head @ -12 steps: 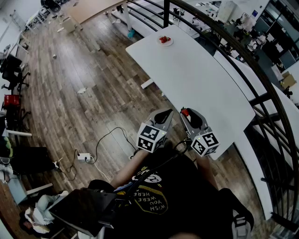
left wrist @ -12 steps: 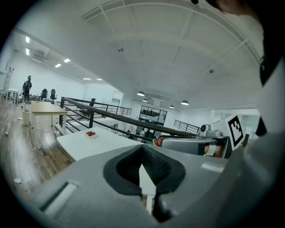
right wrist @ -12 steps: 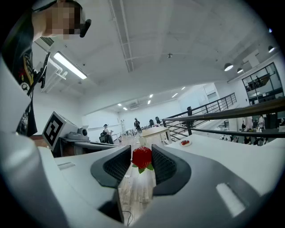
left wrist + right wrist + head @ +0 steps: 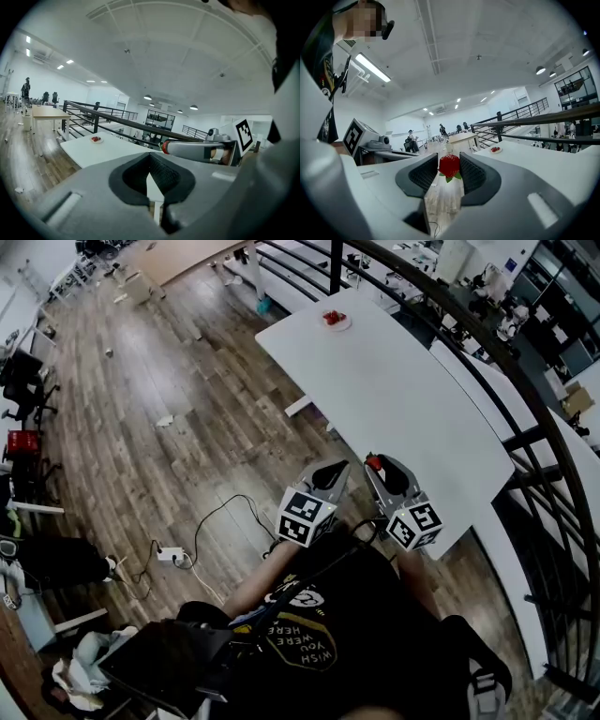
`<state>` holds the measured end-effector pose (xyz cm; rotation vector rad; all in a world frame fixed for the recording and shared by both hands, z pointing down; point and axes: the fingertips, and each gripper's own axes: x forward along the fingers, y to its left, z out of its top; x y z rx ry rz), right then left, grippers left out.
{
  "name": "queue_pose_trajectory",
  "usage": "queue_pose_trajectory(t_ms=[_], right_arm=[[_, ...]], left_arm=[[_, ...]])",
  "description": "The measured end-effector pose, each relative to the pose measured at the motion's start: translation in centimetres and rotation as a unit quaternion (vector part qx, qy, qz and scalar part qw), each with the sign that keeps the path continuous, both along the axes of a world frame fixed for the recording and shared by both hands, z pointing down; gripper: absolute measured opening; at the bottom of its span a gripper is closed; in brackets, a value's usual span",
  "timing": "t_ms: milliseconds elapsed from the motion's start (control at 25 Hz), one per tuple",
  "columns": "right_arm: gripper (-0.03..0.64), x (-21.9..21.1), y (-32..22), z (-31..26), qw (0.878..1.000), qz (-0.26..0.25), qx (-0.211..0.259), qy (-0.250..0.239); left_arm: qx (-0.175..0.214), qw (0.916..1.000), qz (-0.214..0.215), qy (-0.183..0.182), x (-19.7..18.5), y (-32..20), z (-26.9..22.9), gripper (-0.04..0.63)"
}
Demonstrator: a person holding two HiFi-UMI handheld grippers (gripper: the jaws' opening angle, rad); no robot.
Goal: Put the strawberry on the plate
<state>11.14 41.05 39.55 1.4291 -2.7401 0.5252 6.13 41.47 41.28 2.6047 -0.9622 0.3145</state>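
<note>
A red strawberry (image 4: 449, 165) with green leaves sits between the pads of my right gripper (image 4: 449, 168), which is shut on it. In the head view that gripper (image 4: 376, 465) hangs over the near end of the long white table (image 4: 403, 399), the strawberry (image 4: 372, 463) showing at its tip. A small white plate (image 4: 335, 321) holding red strawberries stands at the table's far end; the plate (image 4: 495, 150) is small and distant ahead, and it (image 4: 96, 138) shows again in the left gripper view. My left gripper (image 4: 327, 472) is beside the right one, off the table's left edge, its jaws shut and empty.
A black railing (image 4: 487, 343) runs along the table's right side. Wooden floor (image 4: 141, 399) lies to the left, with a cable and power strip (image 4: 171, 555) near my feet. Chairs and clutter (image 4: 23, 442) stand far left.
Both grippers and the table sit a few pixels lower and to the right in the head view. The right gripper still holds the strawberry.
</note>
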Motion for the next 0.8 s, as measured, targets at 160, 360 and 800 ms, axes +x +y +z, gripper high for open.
queue_pose_trajectory(t_ms=[160,360,800], right_arm=[[0.144,-0.7,-0.5,0.2,1.0,0.008,0.003,0.001],[0.145,-2.1,-0.6,0.5,1.0,0.013,0.005,-0.019],[0.145,-3.3,-3.2,1.7,0.999,0.004,-0.023,-0.032]], left_arm=[[-0.005,1.0,-0.005,0.004,-1.4,-0.3,0.2,0.0],[-0.013,0.9999,-0.007,0.008,-3.3,-0.3,1.4,0.0],[-0.031,0.9994,-0.006,0.014,-3.8,-2.8,2.6,0.0]])
